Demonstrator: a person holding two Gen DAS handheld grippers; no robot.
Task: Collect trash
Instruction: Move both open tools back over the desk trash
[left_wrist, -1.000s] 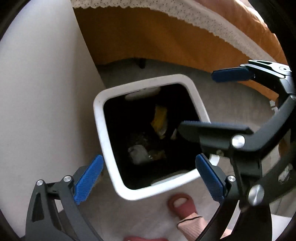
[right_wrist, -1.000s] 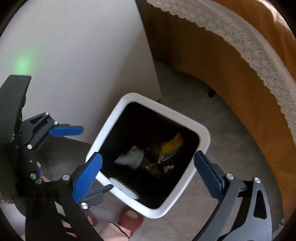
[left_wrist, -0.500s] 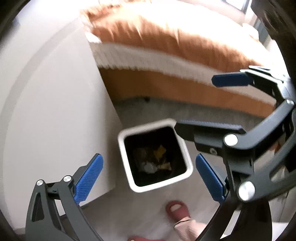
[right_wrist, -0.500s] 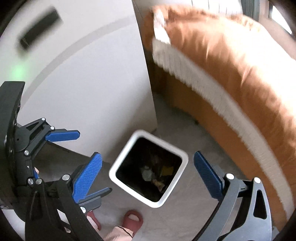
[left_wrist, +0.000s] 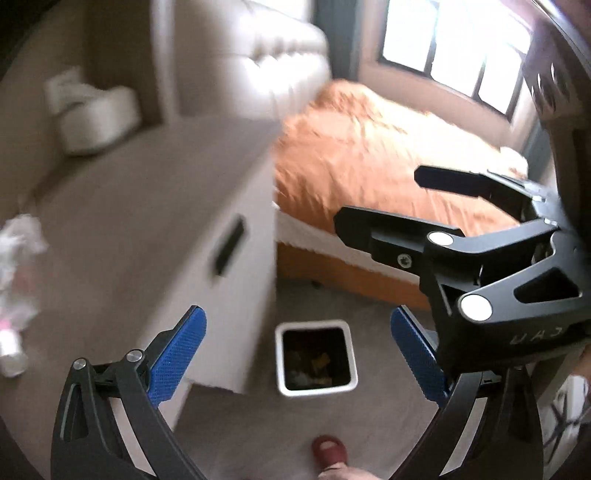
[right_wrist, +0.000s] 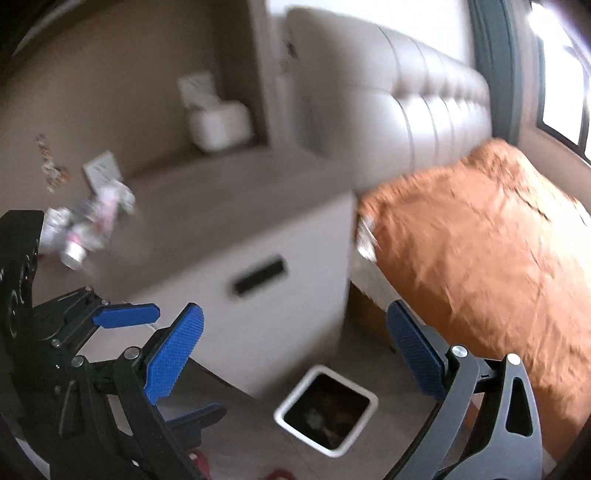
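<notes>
A white square trash bin (left_wrist: 316, 357) stands on the floor far below, with yellow and white scraps inside; it also shows in the right wrist view (right_wrist: 326, 410). Crumpled white and pink trash (right_wrist: 90, 225) lies on the grey nightstand top (right_wrist: 207, 206), also at the left edge of the left wrist view (left_wrist: 16, 258). My left gripper (left_wrist: 297, 352) is open and empty, high above the bin. My right gripper (right_wrist: 295, 356) is open and empty; it also shows at the right of the left wrist view (left_wrist: 443, 199).
A white tissue box (right_wrist: 218, 127) stands in the niche at the back of the nightstand. A bed with an orange cover (right_wrist: 480, 251) lies to the right. A padded headboard (right_wrist: 424, 122) is behind it. A red slipper (left_wrist: 328, 452) is on the floor.
Both grippers have risen well above the bin and tilted up. The bin now looks small, and the nightstand top, trash and bed have come into view.
</notes>
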